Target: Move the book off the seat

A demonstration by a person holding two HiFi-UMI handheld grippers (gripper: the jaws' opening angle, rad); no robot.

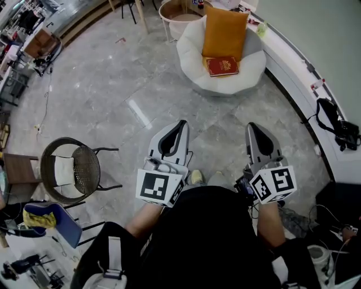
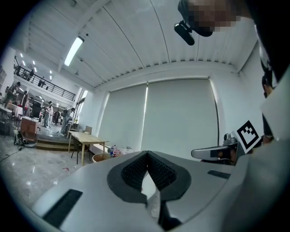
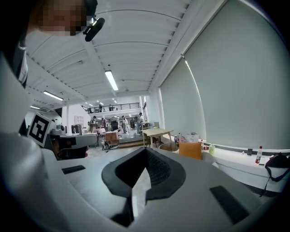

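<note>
A red book (image 1: 221, 65) lies flat on the seat of a white round armchair (image 1: 194, 75), in front of an orange cushion (image 1: 224, 31) that leans on the backrest. Both grippers are held low near the person's body, far from the chair. My left gripper (image 1: 180, 125) points toward the chair with its jaws closed and nothing between them. My right gripper (image 1: 252, 128) is likewise shut and empty. In the right gripper view the orange cushion (image 3: 190, 150) shows small in the distance past the closed jaws (image 3: 146, 151). The left gripper view shows its tips (image 2: 147, 154) meeting.
A dark wire chair (image 1: 73, 169) stands at the left. A blue chair (image 1: 53, 221) with a yellow cloth sits lower left. A white curved counter (image 1: 299, 73) runs along the right with a black bag (image 1: 338, 127). A round basket (image 1: 177, 14) is behind the armchair. Grey marble floor (image 1: 141, 96) lies between.
</note>
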